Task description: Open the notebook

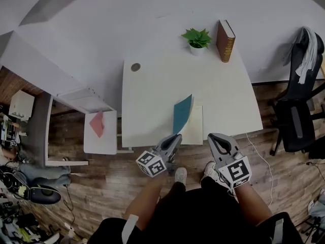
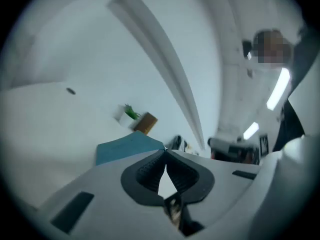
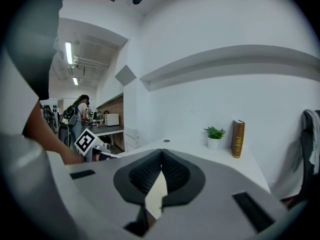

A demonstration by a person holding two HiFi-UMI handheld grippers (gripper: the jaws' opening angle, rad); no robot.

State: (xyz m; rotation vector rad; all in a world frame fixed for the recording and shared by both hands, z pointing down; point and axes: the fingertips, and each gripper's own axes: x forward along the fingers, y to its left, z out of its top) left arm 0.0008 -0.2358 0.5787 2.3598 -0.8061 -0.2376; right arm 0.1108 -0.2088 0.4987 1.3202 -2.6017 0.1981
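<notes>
Notebook [image 1: 195, 127] sits at the desk's [image 1: 152, 85] six o'clock edge. Its thin teal cover [image 1: 183, 113] stands up, probably light and floppy, with one corner pinched in the left claw [image 1: 176, 138]. The right claw [image 1: 212, 136] is closed and empty.

Potted plant [image 1: 197, 38] beside brown book [image 1: 225, 40] (standing upright).

Our left gripper [image 1: 176, 137] points toward 1 o'clock in the head view, rolled onto its side, its jaws pinched on the notebook cover [image 1: 183, 113]. Our right gripper [image 1: 215, 136] sits at its 3 o'clock, aimed at 11 o'clock, jaw tips together and empty. Both forearms reach forward.
</notes>
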